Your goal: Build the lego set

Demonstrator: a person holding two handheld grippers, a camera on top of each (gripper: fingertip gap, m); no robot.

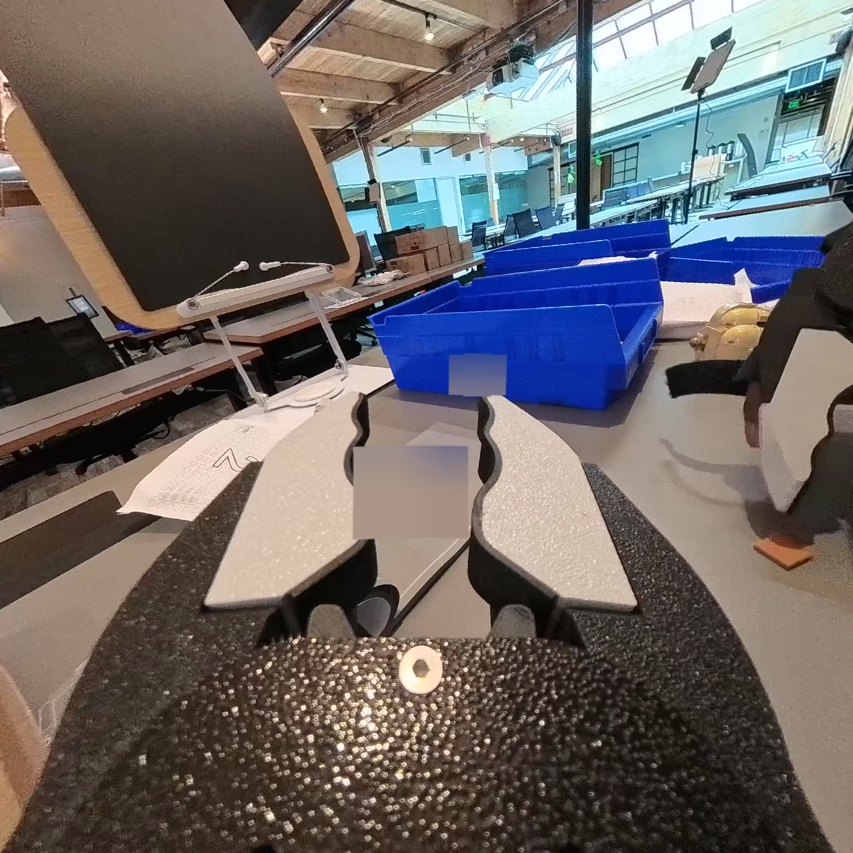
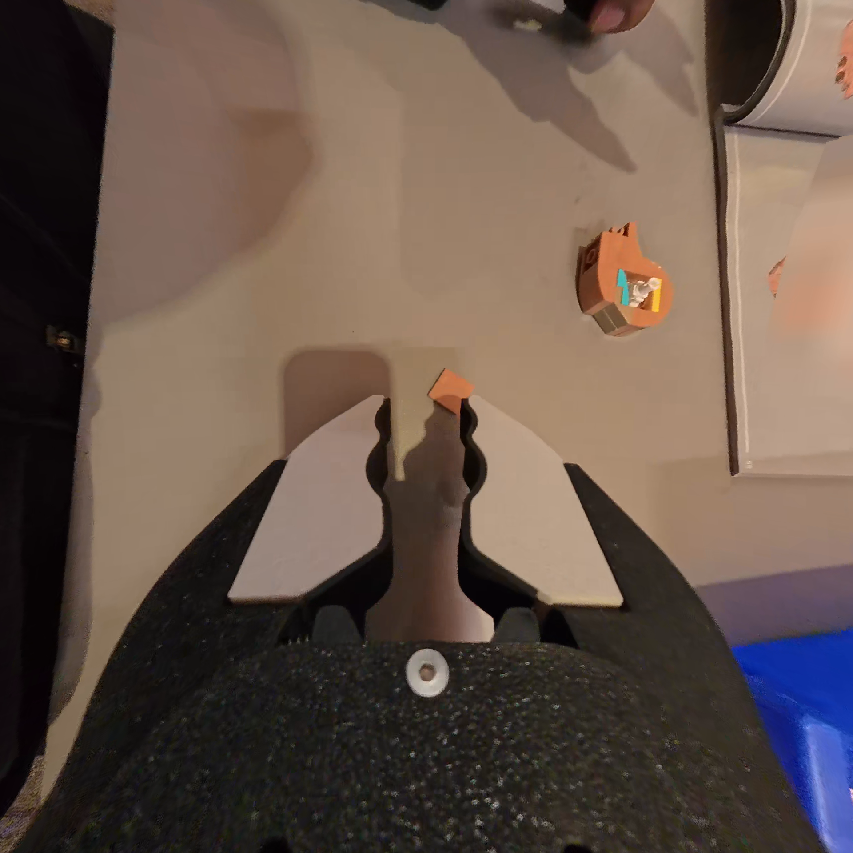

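Right gripper (image 2: 424, 401) spread above small orange tile (image 2: 451, 387), tile off-centre beside right fingertip; centring advised. Left gripper (image 1: 422, 411) spread, nothing held.

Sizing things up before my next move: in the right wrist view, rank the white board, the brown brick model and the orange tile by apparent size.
1. White board, cut off by the frame edge.
2. Brown brick model.
3. Orange tile, partly behind the right jaw tip, so slightly understated.
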